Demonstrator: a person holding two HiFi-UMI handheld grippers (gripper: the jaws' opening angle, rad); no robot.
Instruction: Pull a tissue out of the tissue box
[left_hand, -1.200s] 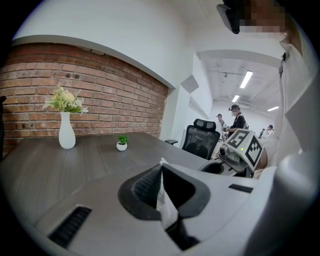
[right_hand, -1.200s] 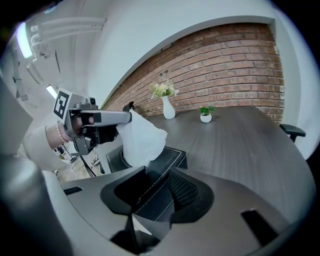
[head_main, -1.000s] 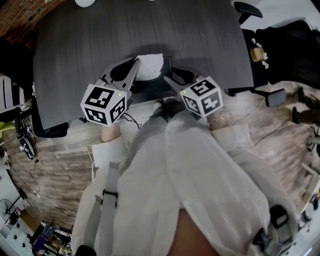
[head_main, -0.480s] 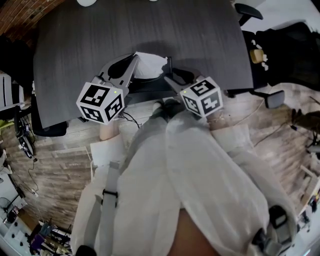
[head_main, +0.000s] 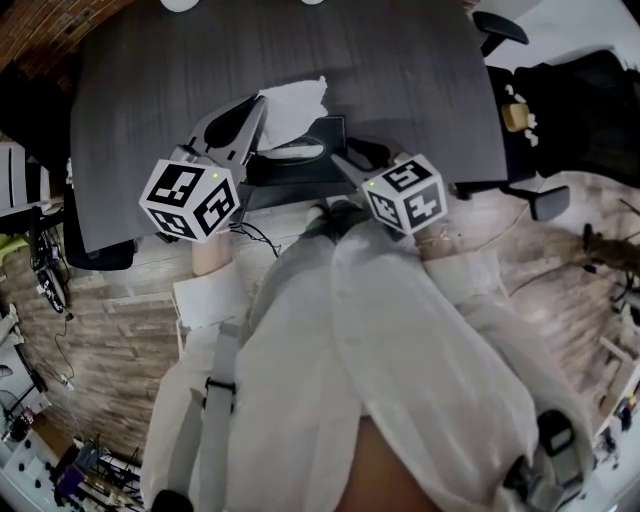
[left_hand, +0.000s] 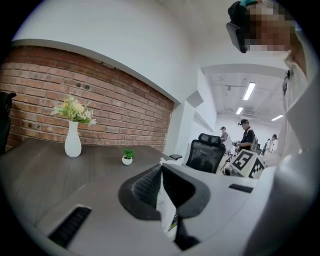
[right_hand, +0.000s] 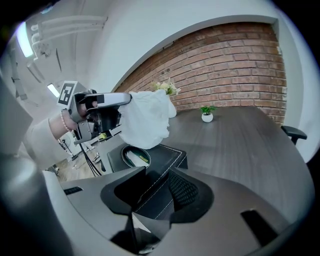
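The tissue (right_hand: 146, 119) hangs as a loose, crumpled white bunch just above the box (right_hand: 163, 152), over the end that has the oval opening (right_hand: 136, 156). Its lower edge reaches down to the opening's rim; whether it is quite free of the box I cannot tell. More white paper shows inside the opening.

The left gripper (left_hand: 161, 167) has its jaws closed tight on the tissue's top: in its own view the two dark pads meet with only a thin white fold pinched between them. It is raised above the box, on the left of it in the head view, and points nearly level.

The right gripper (right_hand: 152, 176) sits low at the box's near corner, tilted downward. Its jaws stand a moderate way apart with that corner filling the gap, and the pads bear on the black stitched walls on either side, so it grips the box.

The box is black with pale stitching along its edges. It lies flat on the dark table (right_hand: 240, 135), near the edge closest to the person. Well beyond the box, toward the brick wall, stand a small plant pot (right_hand: 207, 117) and a white vase (left_hand: 73, 141) of flowers.
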